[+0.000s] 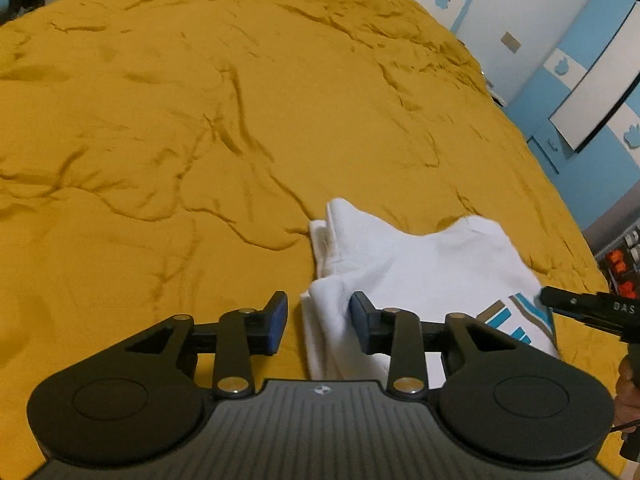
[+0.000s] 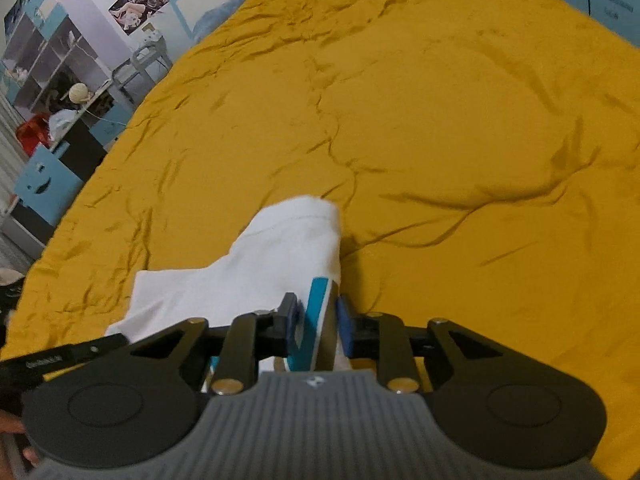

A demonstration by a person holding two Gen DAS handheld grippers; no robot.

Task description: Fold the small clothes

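Observation:
A small white garment point(image 1: 420, 264) with teal and tan stripes lies crumpled on the mustard-yellow bedspread point(image 1: 200, 140). My left gripper point(image 1: 319, 318) stands open over its left edge. A fold of the cloth lies between the jaws, against the right pad, with a bare gap beside the left pad. In the right wrist view the garment point(image 2: 280, 248) runs forward from my right gripper point(image 2: 318, 322). Its narrowly parted jaws straddle the teal-striped edge, which stands loosely between the pads. Each gripper's tip shows at the edge of the other's view.
The wrinkled bedspread point(image 2: 440, 120) fills most of both views. Blue and white cabinets point(image 1: 592, 80) stand past the bed's right side. Shelves and a cluttered desk point(image 2: 60, 112) stand past the left side in the right wrist view.

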